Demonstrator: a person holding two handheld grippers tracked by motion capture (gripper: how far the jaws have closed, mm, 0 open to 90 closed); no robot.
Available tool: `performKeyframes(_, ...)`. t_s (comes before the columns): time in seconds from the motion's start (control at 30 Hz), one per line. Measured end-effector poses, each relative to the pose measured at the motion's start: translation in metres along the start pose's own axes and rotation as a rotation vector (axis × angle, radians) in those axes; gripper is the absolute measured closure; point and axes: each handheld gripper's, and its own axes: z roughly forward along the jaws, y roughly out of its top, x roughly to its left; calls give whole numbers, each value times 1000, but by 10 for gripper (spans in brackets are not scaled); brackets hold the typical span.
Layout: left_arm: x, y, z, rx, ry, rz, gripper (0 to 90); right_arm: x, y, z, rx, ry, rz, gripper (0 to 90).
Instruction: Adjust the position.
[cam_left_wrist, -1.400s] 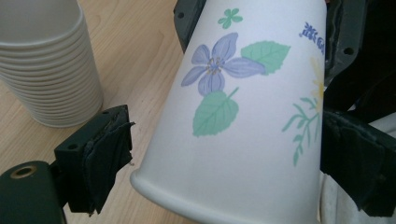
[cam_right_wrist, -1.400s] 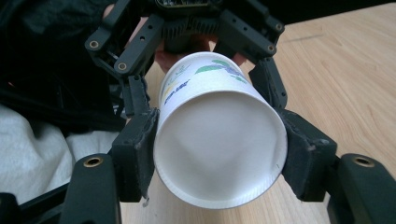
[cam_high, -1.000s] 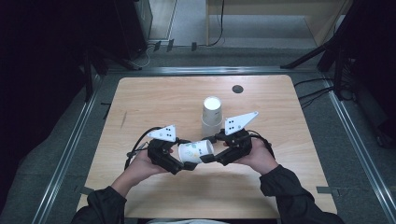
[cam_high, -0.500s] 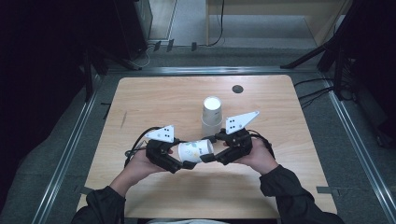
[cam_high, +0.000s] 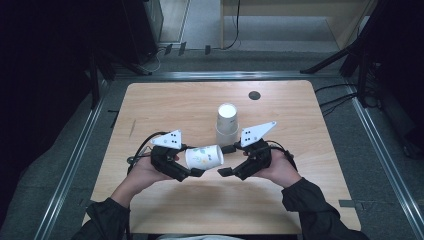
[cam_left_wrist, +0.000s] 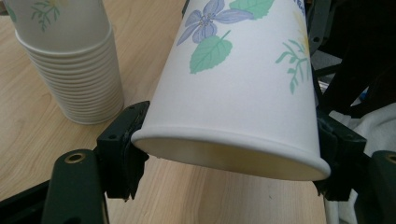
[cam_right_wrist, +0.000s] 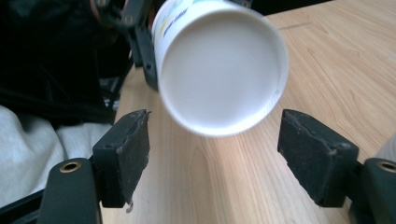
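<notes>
Since the earlier frames your right tool (cam_high: 226, 160) has just been opening: a second ago it pinched the cup's (cam_high: 204, 156) base, and now its jaws stand apart with the white bottom of the cup just ahead of them and neither pad touching it. Your left tool (cam_high: 194, 161) closed in the same stretch and now clamps the cup at its rim, a pad on each side, so the cup lies sideways in the air between your two tools, base toward the right one. Both hands have barely shifted, and the stack (cam_high: 227, 125) stands where it stood.

Your table (cam_high: 165, 105) is pale wood with a dark round spot (cam_high: 254, 95) near its far edge, beyond your right tool. Metal rails (cam_high: 80, 155) run along the grey floor on both sides of it. Beyond the far edge the room is dim, with dark stands and cables on the floor and a light wooden panel (cam_high: 295, 20) at the back.

The stack of nested, upside-down cups sits on the table just past the held cup, slightly nearer your right tool. In the left gripper view it stands beside the left jaw, flower print showing.
</notes>
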Motion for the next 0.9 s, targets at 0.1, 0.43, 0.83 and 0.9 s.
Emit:
performKeyframes(0.1,2,2,1,24,2,3,249,1,-4,-1,27,-17,-15,255)
performKeyframes(0.43,7,10,14,135,9,55,250,5,-14,-9,54,-70,-6,264)
performKeyframes(0.83,11,18,38,266,-36,107,250,10,-27,-14,107,-135,22,271)
performKeyframes(0.9,10,19,43,301,-20,127,250,12,-29,-15,113,-140,26,271)
